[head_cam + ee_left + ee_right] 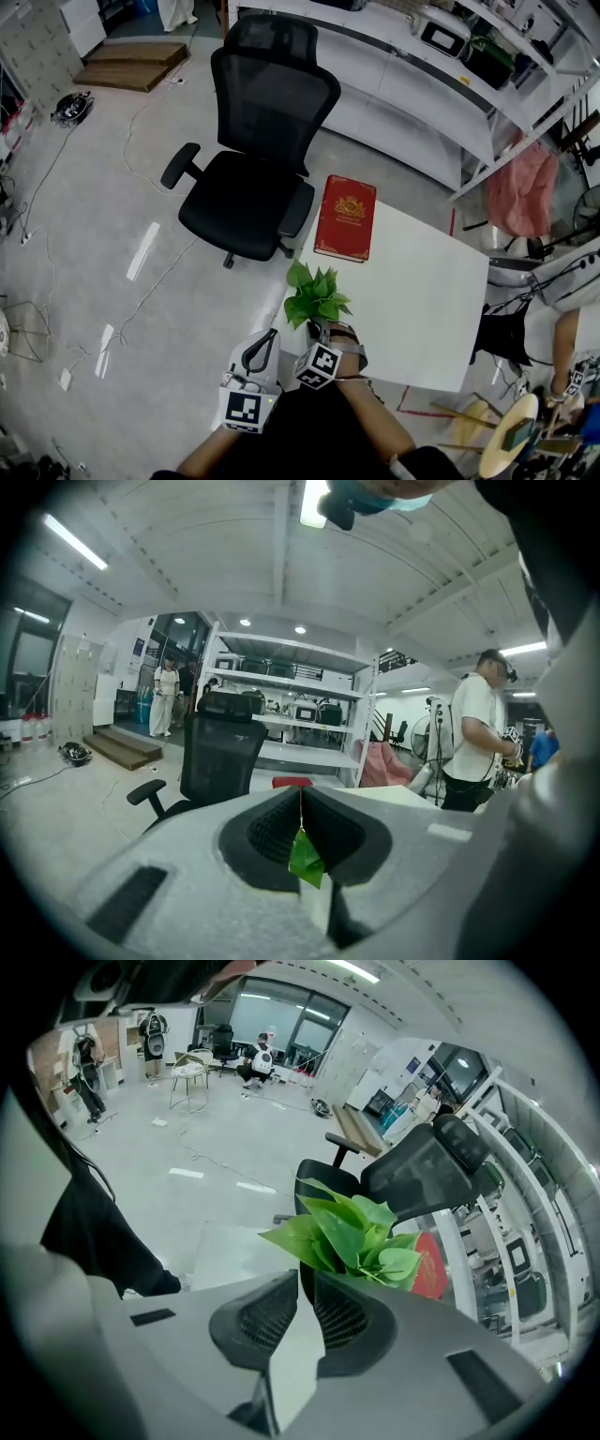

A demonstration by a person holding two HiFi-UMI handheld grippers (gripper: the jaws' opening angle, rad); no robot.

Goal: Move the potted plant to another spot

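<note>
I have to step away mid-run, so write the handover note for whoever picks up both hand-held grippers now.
Right hand-held gripper: closed on the plant at its base, at the table's near left edge.
Left hand-held gripper: jaws together on a leaf, just left of the plant.
Book: far left corner, apart from the plant.
Done: plant grasped; whether it is lifted, cannot tell.
Left: carry it to a bare spot on the table, set down, release.

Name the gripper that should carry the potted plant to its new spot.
Right. The right gripper has its jaws closed on the potted plant at the near edge of the table. The left gripper hangs off the table, jaws together on a leaf scrap.
</note>
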